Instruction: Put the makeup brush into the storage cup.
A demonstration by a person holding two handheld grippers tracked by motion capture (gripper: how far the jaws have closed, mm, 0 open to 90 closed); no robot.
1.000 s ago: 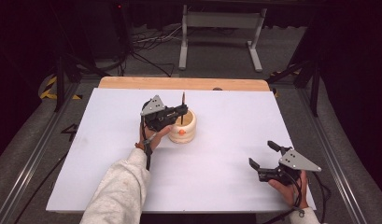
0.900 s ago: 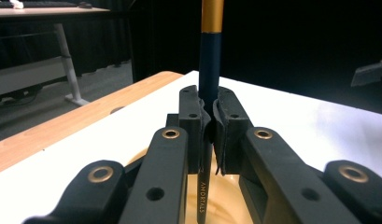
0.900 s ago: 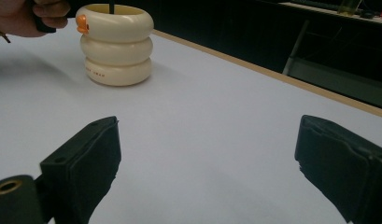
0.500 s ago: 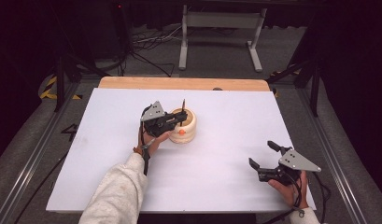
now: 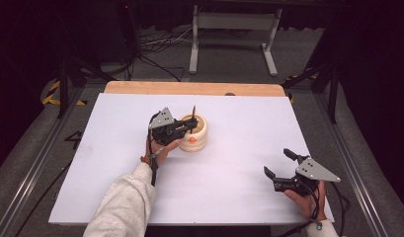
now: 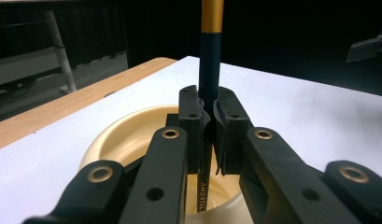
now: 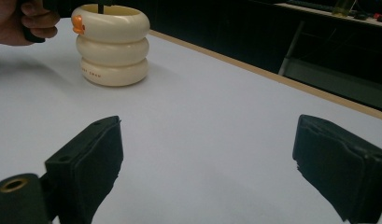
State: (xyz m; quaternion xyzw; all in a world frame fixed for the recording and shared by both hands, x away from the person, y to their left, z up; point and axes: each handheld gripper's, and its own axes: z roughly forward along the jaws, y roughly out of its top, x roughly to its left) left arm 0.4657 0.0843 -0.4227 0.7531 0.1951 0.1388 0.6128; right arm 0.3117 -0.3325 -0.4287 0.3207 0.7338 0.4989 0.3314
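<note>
You are working at a table (image 5: 229,197) covered by a white sheet, with a strip of bare wood (image 5: 189,88) showing along its far edge. Around it the room is dark: grey floor, a tangle of black cables (image 5: 155,44) on the floor beyond the far left corner, a pale metal stand (image 5: 234,29) with two legs behind the table, and yellow-and-black hazard tape (image 5: 54,94) on the floor at the left.

Your left gripper (image 5: 189,126) is sitting over a cream pot (image 5: 197,138) shaped like three stacked rings, with a small orange spot on its side, standing left of the table's middle toward the far edge. In the left gripper view its fingers (image 6: 193,121) are pinching a dark pencil (image 6: 209,60) with a gold band near its top; the pencil is standing upright, its lower end inside the pot's mouth. Your left hand (image 5: 162,148), in a light grey sleeve (image 5: 125,207), is resting just beside the pot.

Your right gripper (image 5: 277,165) is waiting near the table's near right corner, well apart from the pot. Its fingers (image 7: 93,158) are spread wide with nothing between them, pointing across the white sheet toward the pot (image 7: 114,44).
</note>
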